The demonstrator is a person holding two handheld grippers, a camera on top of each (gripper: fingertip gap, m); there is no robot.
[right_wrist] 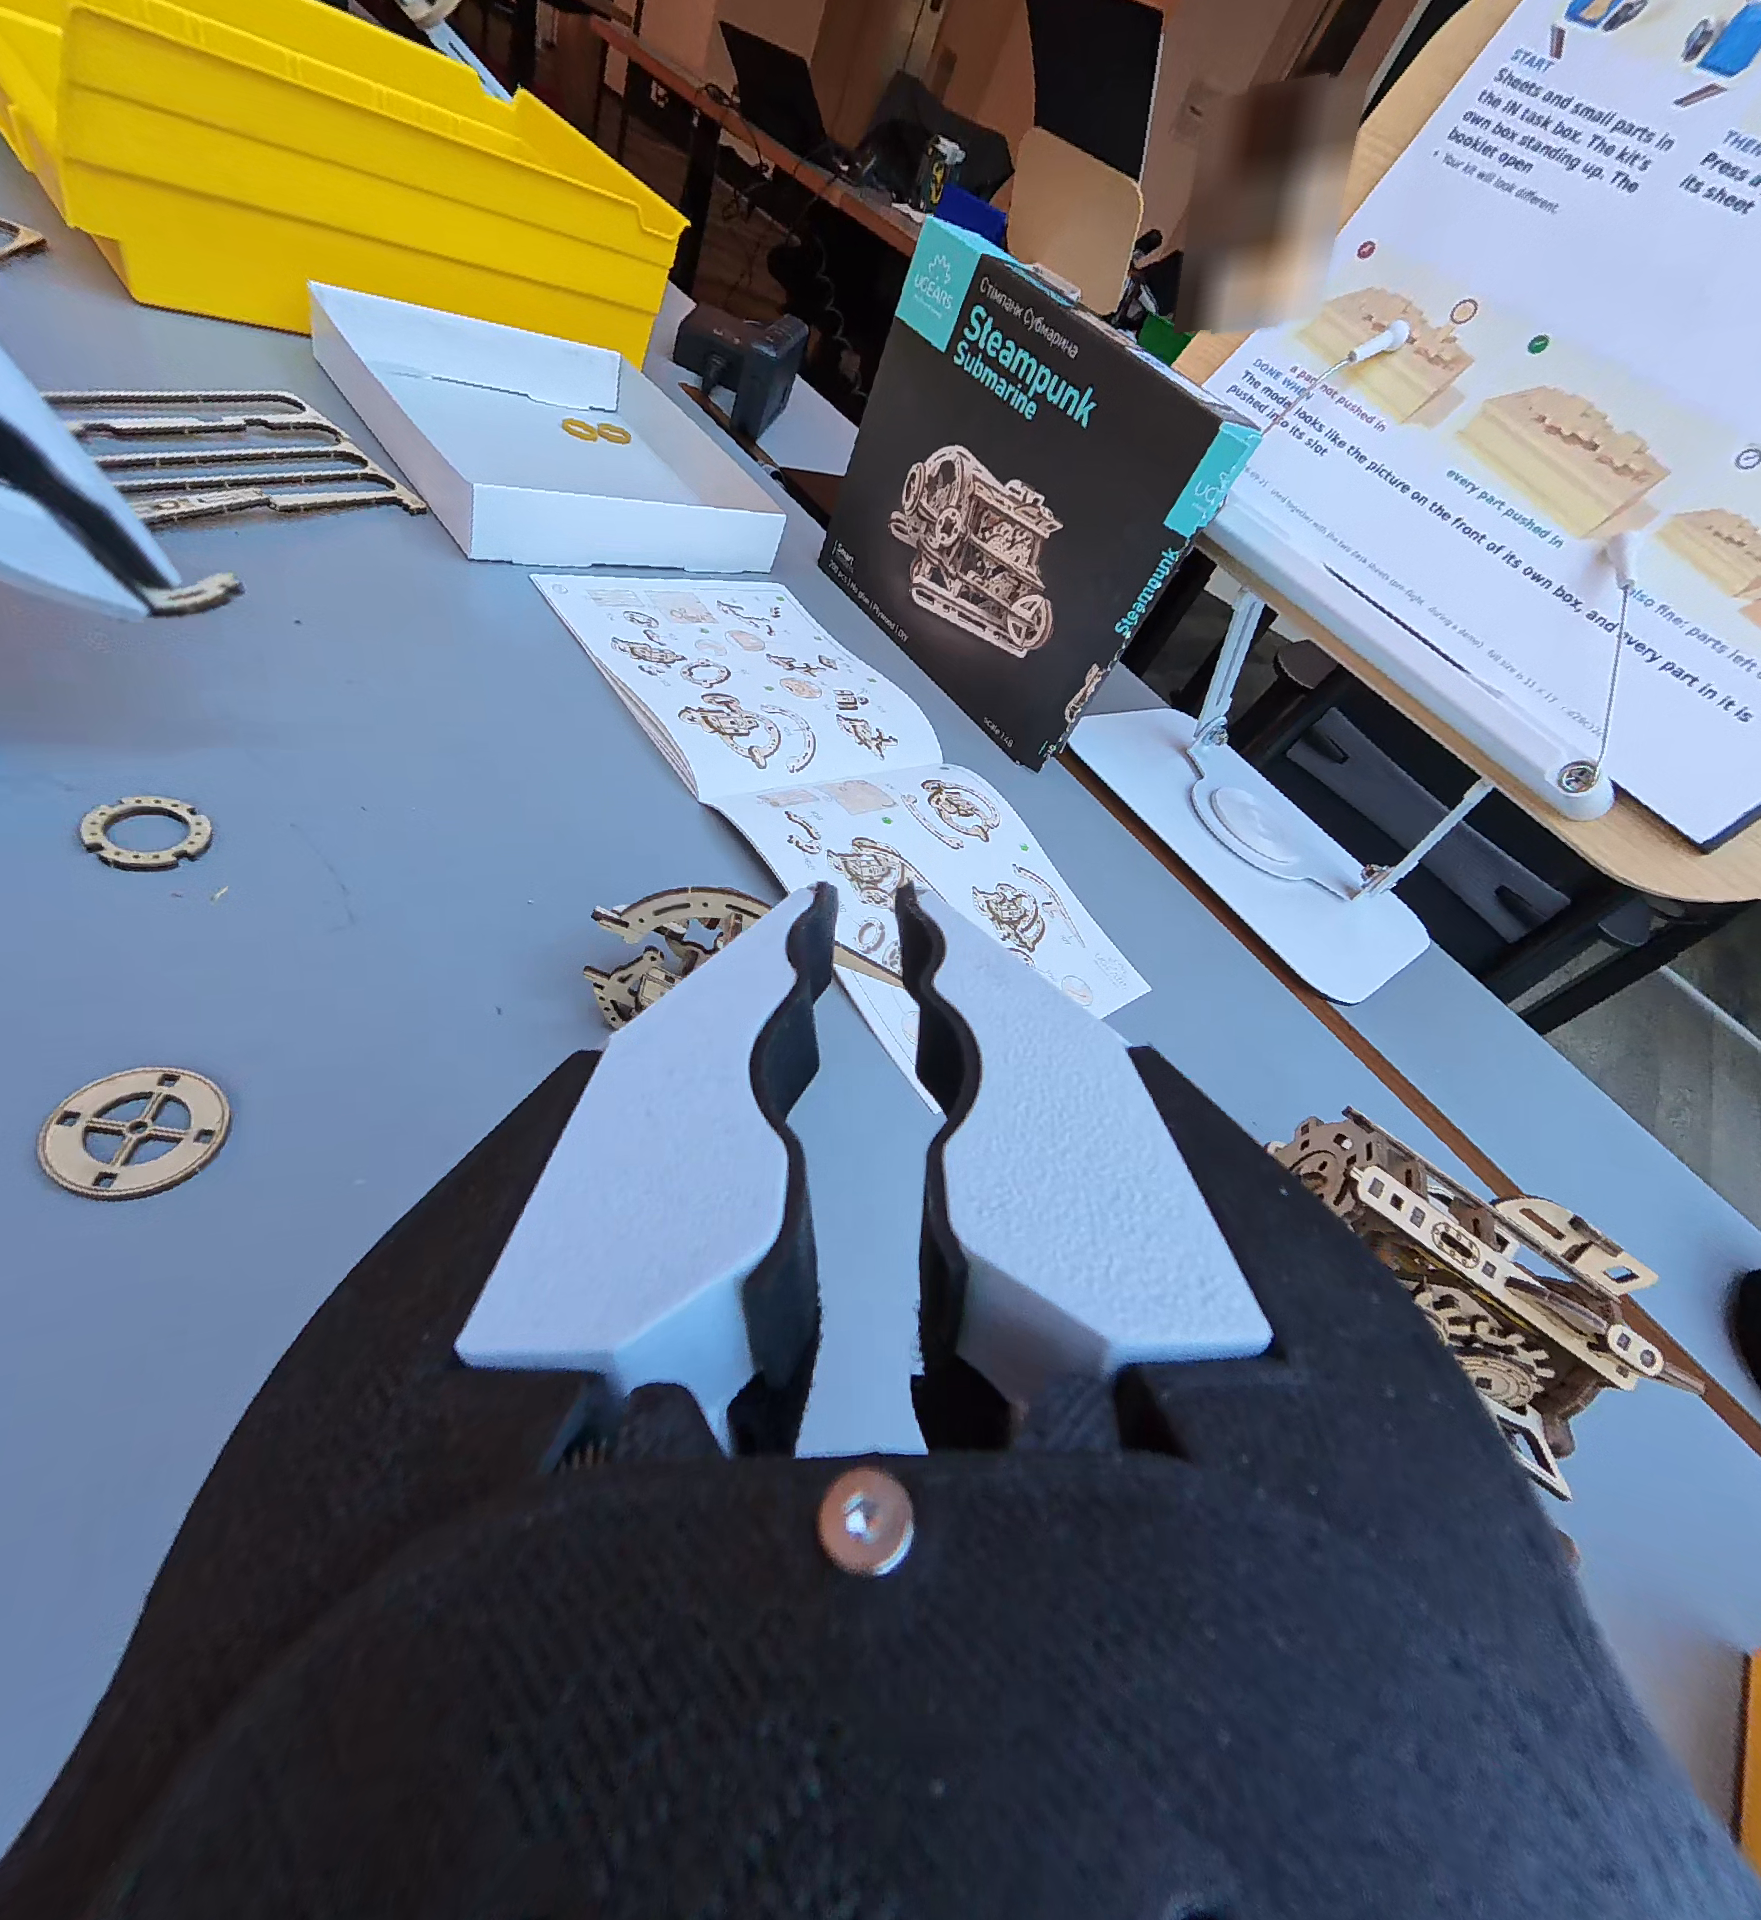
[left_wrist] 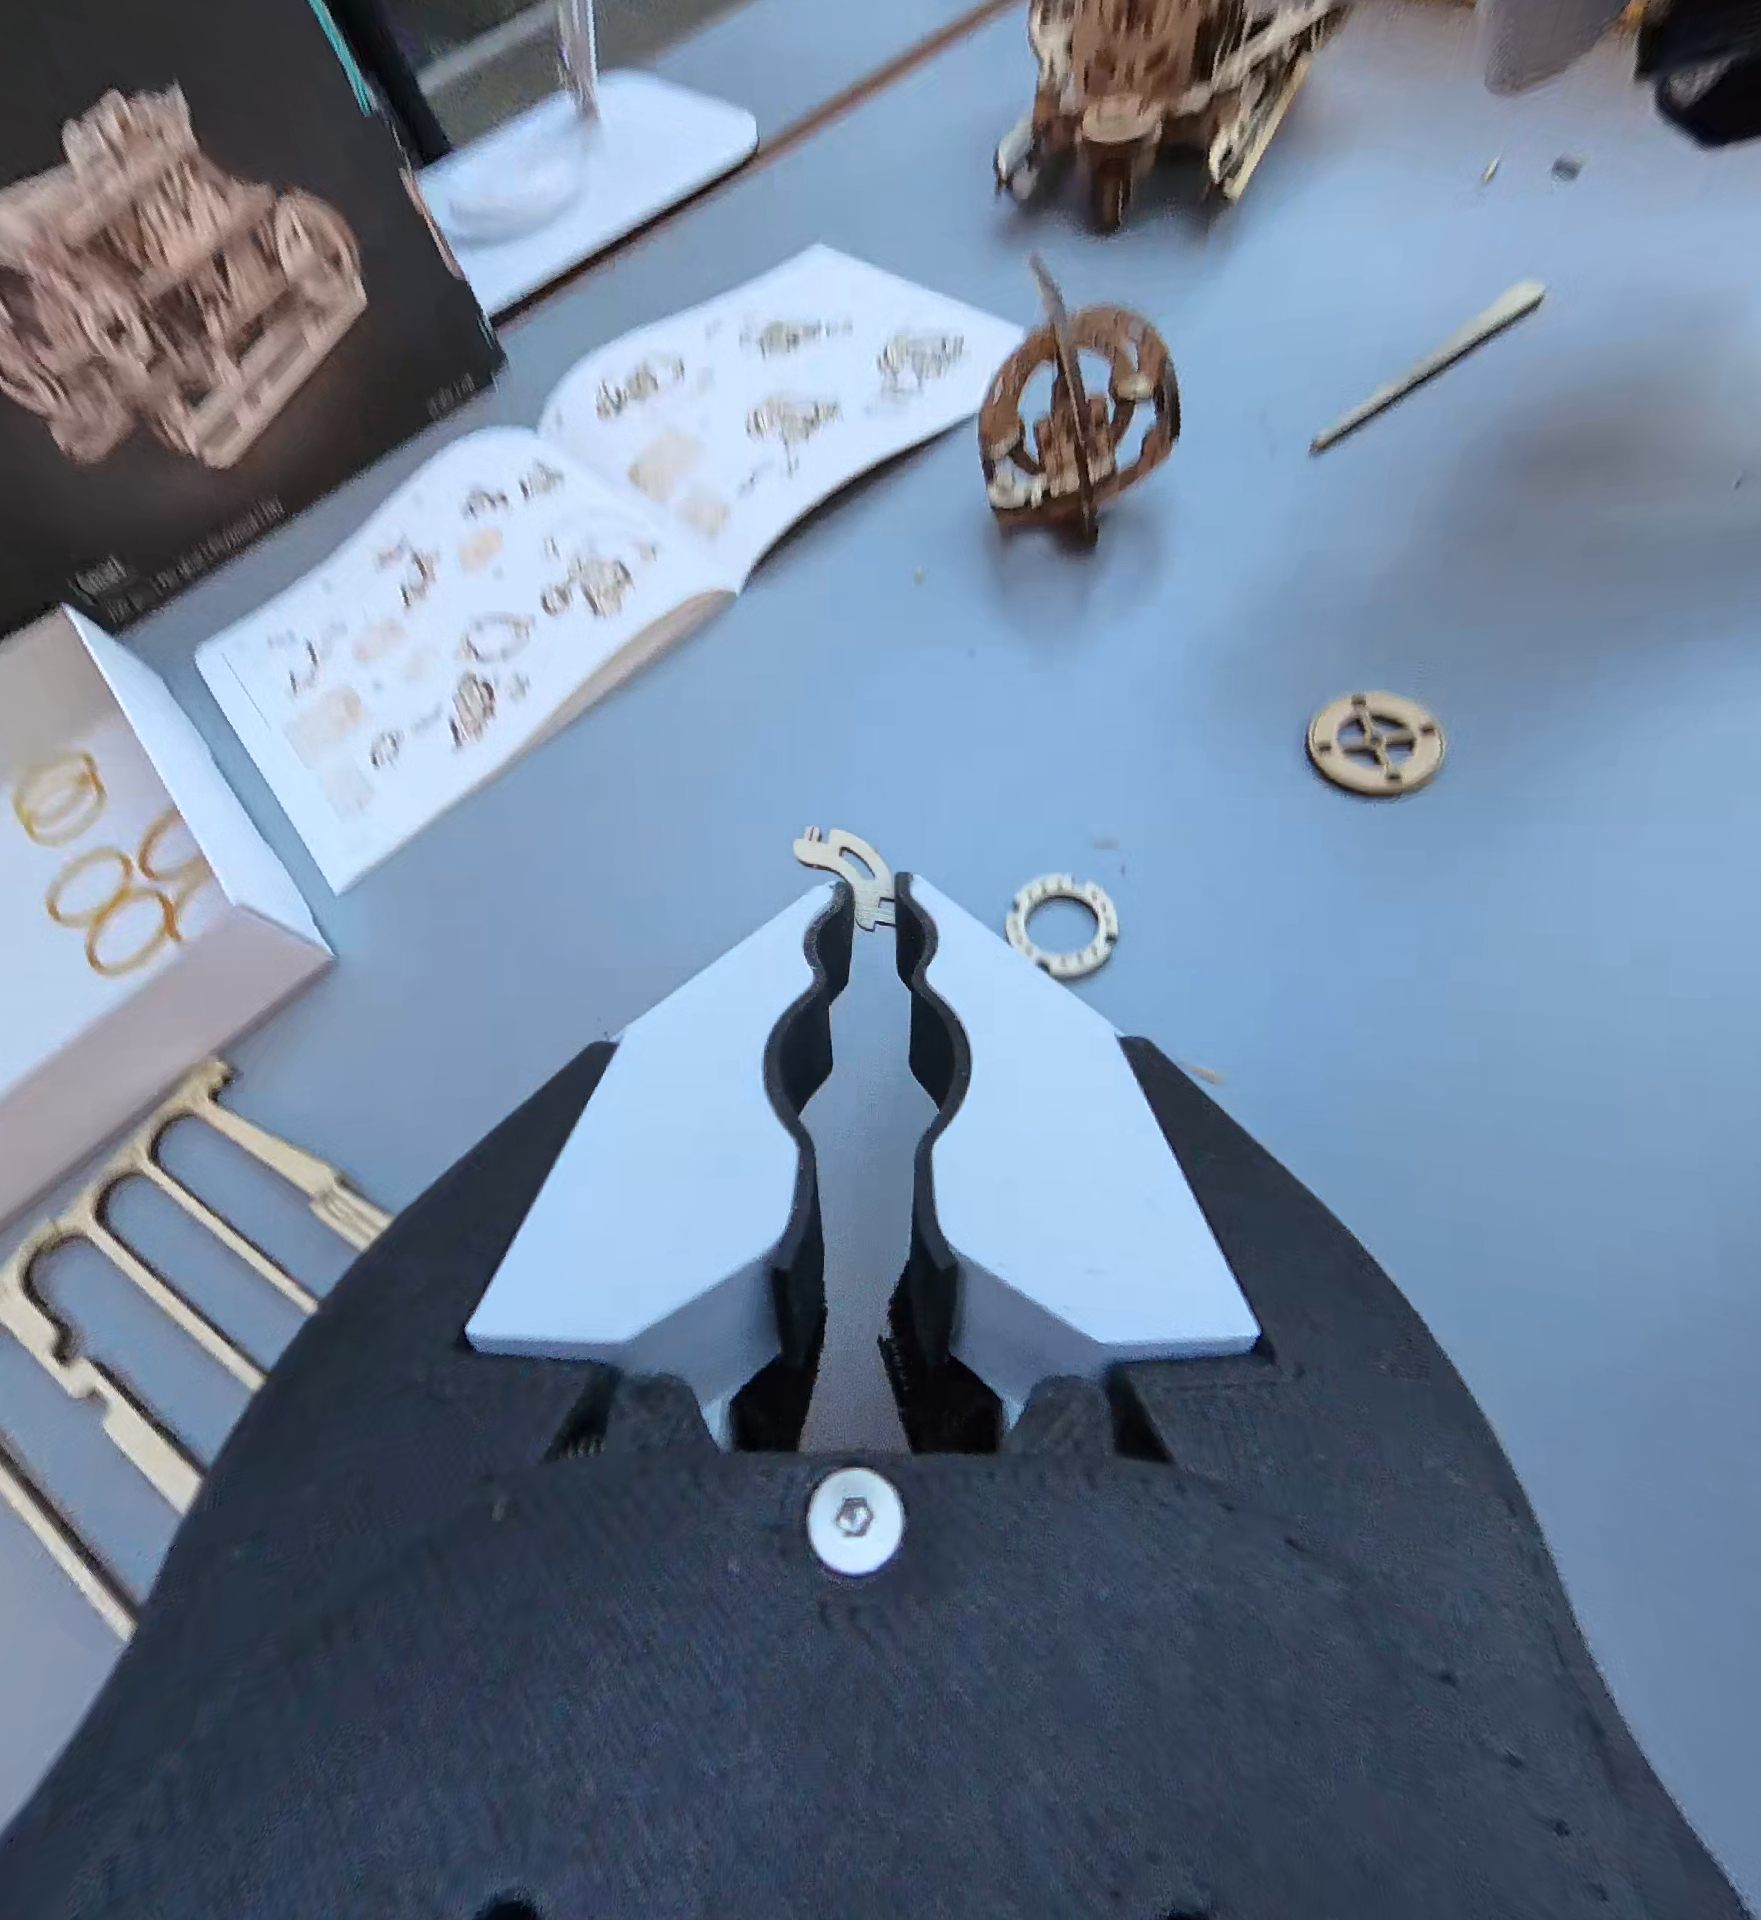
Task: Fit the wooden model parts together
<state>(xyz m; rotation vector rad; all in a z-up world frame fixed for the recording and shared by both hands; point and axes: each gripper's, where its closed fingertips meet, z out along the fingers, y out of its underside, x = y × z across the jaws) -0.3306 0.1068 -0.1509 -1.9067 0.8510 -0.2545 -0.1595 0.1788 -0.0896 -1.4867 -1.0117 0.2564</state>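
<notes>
Here left tool (left_wrist: 868, 891) pinches thin curved notched wooden piece (left_wrist: 848, 864); right tool (right_wrist: 863, 902) narrow, empty.

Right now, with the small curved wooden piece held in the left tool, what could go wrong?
1. The left tool pinches the curved piece only at its very tips, by one end. It may slip or twist out.
2. The piece looks thin, so a hard squeeze or push into a slot might snap it.
3. The right tool is open just above the round wooden assembly and the booklet; lowering it carelessly could knock the assembly aside.
</notes>
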